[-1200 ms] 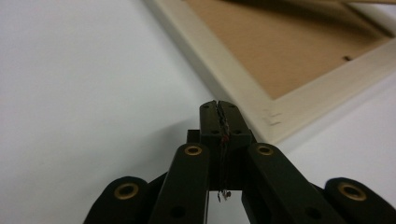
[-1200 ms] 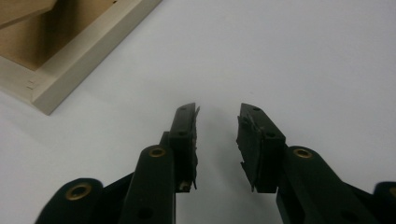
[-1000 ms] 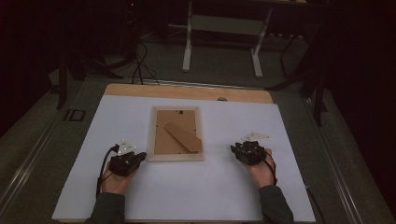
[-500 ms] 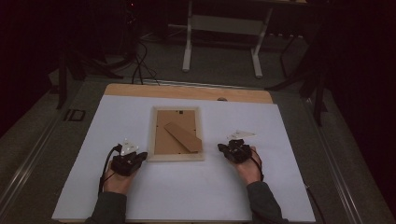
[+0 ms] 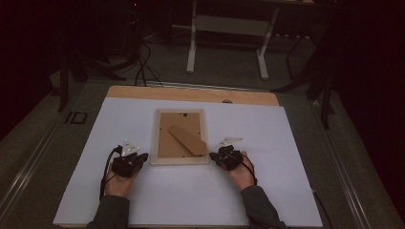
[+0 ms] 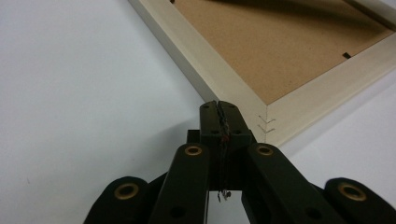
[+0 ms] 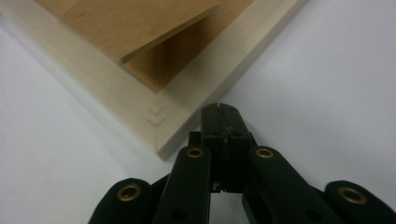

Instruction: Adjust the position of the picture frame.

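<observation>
Frame (image 5: 180,137) is laid back-side up at the middle of the white tabletop (image 5: 296,143), its brown backing board shown and a stand flap (image 5: 187,139) raised slantwise across it. It is judged light, stiff and flat, with hard smooth wood rails that could slip between closed tips; glass under the board is likely, so it should be treated as fragile. Best hold is judged to be on the pale rail near a corner, pinched over the edge, or the near corners pushed from both sides.

Left tongs (image 5: 135,160) are seen shut, empty, tips set right at the near left corner of the frame (image 6: 233,84), touching or just short of it; contact cannot be told. Right tongs (image 5: 218,156) are also pressed together with nothing held, tips just beside the near right corner (image 7: 154,116), where stapled joints are seen.

Both hands are laid low on the tabletop, forearms coming in from the near edge, left hand (image 5: 119,179) and right hand (image 5: 241,171) angled inward toward the frame's near corners, roughly mirrored.
</observation>
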Tool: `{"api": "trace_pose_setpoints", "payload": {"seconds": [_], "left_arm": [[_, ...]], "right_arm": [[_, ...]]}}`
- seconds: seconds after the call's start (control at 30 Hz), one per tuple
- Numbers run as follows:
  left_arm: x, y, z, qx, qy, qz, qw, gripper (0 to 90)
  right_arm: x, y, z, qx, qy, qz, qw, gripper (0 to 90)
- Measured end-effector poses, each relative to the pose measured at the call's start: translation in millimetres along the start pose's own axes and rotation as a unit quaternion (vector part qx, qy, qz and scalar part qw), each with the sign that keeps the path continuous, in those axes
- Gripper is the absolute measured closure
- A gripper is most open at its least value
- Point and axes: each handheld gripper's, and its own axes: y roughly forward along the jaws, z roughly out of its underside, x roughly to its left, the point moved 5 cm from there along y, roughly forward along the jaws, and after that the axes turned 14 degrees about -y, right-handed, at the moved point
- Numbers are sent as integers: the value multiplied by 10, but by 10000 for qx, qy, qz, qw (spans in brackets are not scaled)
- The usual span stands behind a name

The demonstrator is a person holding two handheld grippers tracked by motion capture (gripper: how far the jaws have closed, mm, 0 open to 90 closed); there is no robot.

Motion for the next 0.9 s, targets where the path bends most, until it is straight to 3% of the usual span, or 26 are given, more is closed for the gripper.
{"api": "trace_pose_setpoints", "payload": {"seconds": [0.2, 0.43, 0.9], "left_arm": [[-30, 8, -13, -8, 58, 53, 10000, 900], [-52, 10, -19, -35, 83, 58, 9999, 900], [-44, 18, -16, -45, 76, 36, 10000, 900]], "right_arm": [[21, 7, -4, 9, -26, -21, 10000, 900], [112, 17, -15, -97, -16, -241, 9997, 900], [321, 44, -84, -79, -338, -440, 9984, 900]]}}
